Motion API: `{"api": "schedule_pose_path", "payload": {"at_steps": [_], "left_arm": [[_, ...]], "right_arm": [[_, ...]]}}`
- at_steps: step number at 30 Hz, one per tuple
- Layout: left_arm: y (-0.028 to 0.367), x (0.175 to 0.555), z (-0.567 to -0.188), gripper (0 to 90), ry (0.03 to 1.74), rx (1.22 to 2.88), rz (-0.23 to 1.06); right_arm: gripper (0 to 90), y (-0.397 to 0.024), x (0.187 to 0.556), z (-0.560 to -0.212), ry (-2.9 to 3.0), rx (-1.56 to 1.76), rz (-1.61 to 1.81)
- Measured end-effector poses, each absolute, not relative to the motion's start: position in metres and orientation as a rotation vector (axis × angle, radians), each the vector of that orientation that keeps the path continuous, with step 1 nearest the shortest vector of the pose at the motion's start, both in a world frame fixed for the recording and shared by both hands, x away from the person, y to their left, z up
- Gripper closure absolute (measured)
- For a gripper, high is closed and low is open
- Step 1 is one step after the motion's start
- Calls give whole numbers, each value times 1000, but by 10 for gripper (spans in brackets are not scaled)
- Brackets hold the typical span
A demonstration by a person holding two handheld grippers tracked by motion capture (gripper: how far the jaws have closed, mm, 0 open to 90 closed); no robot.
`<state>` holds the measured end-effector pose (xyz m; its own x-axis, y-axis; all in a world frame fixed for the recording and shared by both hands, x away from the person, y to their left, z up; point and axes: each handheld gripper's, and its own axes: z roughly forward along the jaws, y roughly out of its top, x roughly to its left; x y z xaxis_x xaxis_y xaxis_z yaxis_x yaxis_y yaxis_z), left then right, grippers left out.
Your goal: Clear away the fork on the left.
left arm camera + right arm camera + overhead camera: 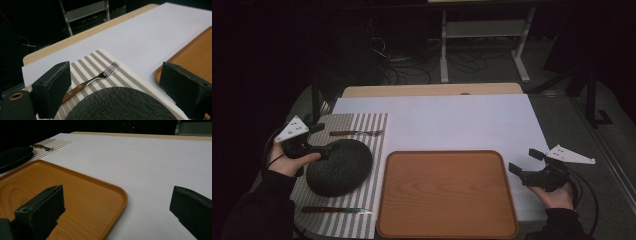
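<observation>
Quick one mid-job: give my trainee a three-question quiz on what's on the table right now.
1. True or false: the fork lies on the wooden tray.
2. Which cutlery lies nearest the person, on the striped placemat?
3. The left gripper is: A) shut on the fork, B) open above the dark plate, C) on the tray.

Key:
1. False; it lies on the placemat.
2. The knife.
3. B.

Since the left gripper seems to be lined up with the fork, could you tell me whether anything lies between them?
Yes: the dark plate on the striped mat lies between the open left gripper and the fork, which rests beyond the plate's far rim.
</observation>
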<state>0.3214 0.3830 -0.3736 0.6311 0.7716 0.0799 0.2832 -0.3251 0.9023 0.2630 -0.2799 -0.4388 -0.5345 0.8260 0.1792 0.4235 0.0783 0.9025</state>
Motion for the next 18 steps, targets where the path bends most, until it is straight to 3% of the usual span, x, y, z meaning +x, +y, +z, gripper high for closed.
{"api": "schedule_pose_path", "payload": {"at_steps": [18], "left_arm": [[386, 355, -365, 127, 825, 2048, 656]], "right_arm": [[0, -279, 263, -439, 1993, 1230, 1445]]}}
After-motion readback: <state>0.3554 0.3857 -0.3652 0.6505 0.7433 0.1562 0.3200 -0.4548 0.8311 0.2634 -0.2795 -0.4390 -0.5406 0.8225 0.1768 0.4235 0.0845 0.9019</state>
